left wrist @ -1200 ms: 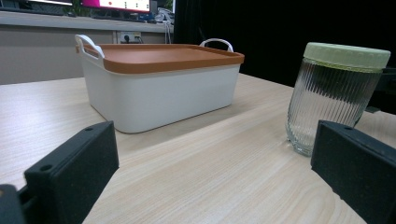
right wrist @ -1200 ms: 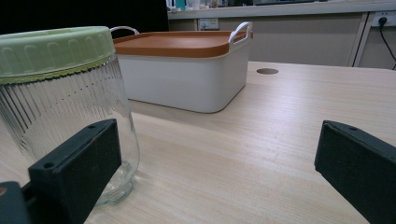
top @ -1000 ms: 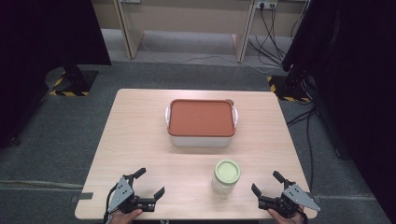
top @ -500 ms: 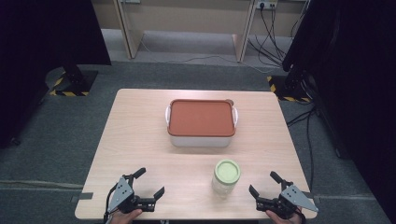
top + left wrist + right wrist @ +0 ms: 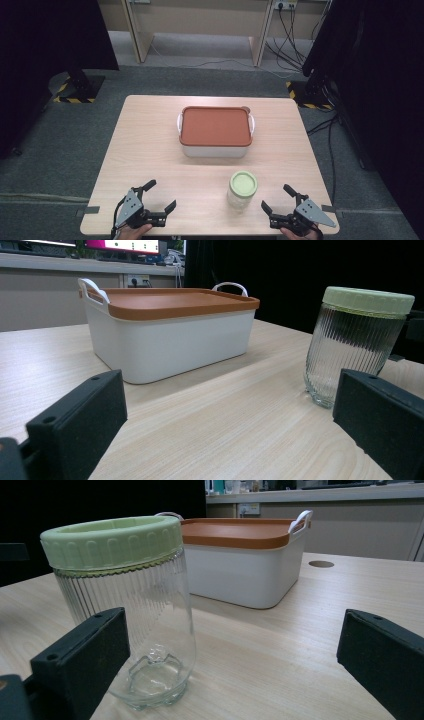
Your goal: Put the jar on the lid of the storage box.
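1. The table (image 5: 150, 150) is wooden, and everything sits on it untouched, so I'd say the job hasn't really started.
2. The box (image 5: 215, 149) is white with an orange lid (image 5: 215, 126) shut on it, and stands mid-table.
3. The jar (image 5: 242, 192) is ribbed glass with a green screw lid, looks empty, and stands upright near the front edge, right of centre.
4. The left hand-held gripper (image 5: 158, 194) and the right hand-held gripper (image 5: 275, 197) both have jaws spread wide and hold nothing; the right one is closest to the jar.
5. No readable labels or brands anywhere.
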Tool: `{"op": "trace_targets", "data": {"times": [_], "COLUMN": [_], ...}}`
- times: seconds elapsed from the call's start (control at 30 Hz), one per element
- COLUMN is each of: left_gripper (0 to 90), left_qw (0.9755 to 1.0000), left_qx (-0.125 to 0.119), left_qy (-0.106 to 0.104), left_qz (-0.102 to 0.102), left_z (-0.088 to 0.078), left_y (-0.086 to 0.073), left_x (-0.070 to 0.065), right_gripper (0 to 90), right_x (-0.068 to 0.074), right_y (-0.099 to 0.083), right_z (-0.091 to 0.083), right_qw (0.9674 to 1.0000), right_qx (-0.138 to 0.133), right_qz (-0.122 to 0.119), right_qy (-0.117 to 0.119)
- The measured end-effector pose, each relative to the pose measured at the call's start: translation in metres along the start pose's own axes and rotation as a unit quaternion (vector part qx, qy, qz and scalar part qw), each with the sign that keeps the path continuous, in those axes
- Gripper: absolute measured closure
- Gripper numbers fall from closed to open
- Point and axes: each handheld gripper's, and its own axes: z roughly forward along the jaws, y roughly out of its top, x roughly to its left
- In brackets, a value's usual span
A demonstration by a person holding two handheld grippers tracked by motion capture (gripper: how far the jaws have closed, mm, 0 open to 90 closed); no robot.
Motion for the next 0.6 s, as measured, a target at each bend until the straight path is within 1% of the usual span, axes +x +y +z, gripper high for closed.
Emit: {"op": "trace_targets", "data": {"times": [0.2, 0.6], "left_gripper": [0.2, 0.2], "left_qw": [1.0000, 1.0000], "left_qx": [0.000, 0.000], "left_qy": [0.000, -0.001], "left_qz": [-0.001, -0.003], "left_z": [0.000, 0.000], "left_y": [0.000, 0.000], "left_x": [0.000, 0.000], "right_gripper": [1.0, 1.0], "right_x": [0.002, 0.011], "right_y": [0.000, 0.001], "right_z": [0.000, 0.005], "right_qw": [1.0000, 0.9997], "right_qx": [0.001, 0.006], "right_qz": [0.002, -0.003], "right_qy": [0.006, 0.023]}}
